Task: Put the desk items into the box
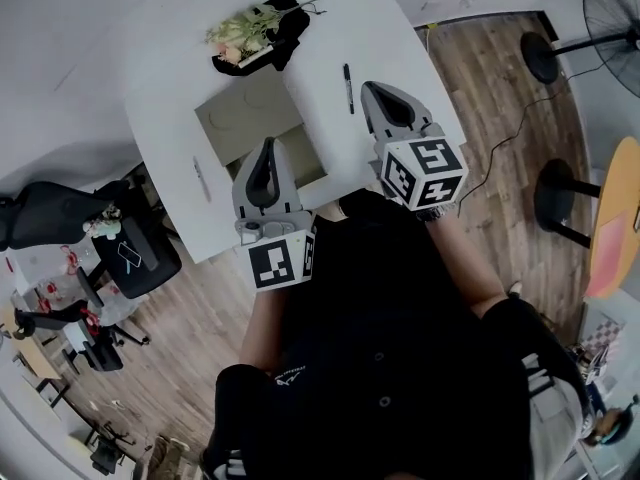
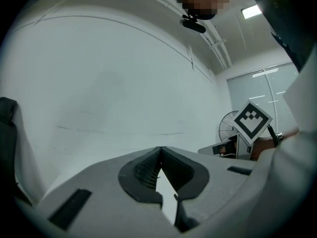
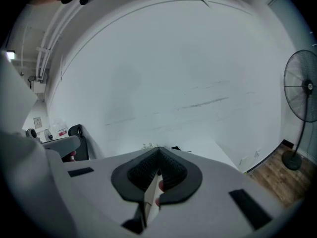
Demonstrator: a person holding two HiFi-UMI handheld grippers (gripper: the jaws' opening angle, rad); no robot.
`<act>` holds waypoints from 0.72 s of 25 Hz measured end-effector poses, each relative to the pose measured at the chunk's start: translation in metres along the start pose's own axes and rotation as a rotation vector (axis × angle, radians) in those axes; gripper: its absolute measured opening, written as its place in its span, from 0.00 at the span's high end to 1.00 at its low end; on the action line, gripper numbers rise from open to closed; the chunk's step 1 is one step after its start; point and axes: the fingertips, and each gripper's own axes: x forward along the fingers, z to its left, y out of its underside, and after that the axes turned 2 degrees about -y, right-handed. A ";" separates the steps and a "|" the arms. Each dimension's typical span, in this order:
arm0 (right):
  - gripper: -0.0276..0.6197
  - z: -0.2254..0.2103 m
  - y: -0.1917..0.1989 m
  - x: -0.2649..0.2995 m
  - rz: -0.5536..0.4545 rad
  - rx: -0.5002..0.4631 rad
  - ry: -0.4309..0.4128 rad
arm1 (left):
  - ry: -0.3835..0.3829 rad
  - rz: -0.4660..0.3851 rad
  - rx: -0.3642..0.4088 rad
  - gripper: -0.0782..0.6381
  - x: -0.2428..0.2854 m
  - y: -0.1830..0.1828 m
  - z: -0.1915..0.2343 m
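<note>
Nearest: my left gripper (image 1: pixel 268 148) and right gripper (image 1: pixel 372 90), both held up close in front of my chest, marker cubes toward me. In the left gripper view the left gripper (image 2: pixel 159 148) has its tips pressed together with nothing between them. Same for the right gripper (image 3: pixel 158 148) in its own view: tips together, empty. Both cameras point at bare white wall (image 3: pixel 163 73).

Head view: the box (image 1: pixel 255 118) is open and sits at 12 o'clock from the left gripper, whose tip is over the box's near edge. The right gripper is at 3 o'clock of the box opening, over white surface.

The pen (image 1: pixel 348 88) lies just beside the right gripper tip, at its 9 o'clock, between tip and box opening. Can't tell whether it rests on a flap or on the table (image 1: pixel 170 28).

The flowers (image 1: pixel 245 26) lie on something black at 12 o'clock past the box, well apart from both grippers. A thin grey stick (image 1: pixel 202 180) lies at 9 o'clock of the left gripper; can't tell what it is.

Room: wood floor (image 1: pixel 500 78), fan (image 1: pixel 612 8) at 2 o'clock, black chair (image 1: pixel 135 258) at 9 o'clock. The fan (image 3: pixel 302 93) also shows at 3 o'clock in the right gripper view.
</note>
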 end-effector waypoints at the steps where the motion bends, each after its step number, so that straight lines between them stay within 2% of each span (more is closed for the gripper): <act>1: 0.96 -0.006 0.002 0.007 0.013 0.002 -0.004 | -0.013 0.005 -0.003 0.88 0.004 0.001 -0.001; 9: 0.96 -0.061 0.053 0.072 0.173 0.070 0.026 | -0.074 0.055 -0.020 0.88 0.040 0.025 -0.014; 14: 0.96 -0.081 0.090 0.098 0.240 0.123 0.054 | -0.085 0.075 -0.032 0.88 0.050 0.037 -0.024; 18: 0.96 -0.090 0.118 0.117 0.286 0.120 0.080 | -0.074 0.099 -0.041 0.88 0.057 0.049 -0.030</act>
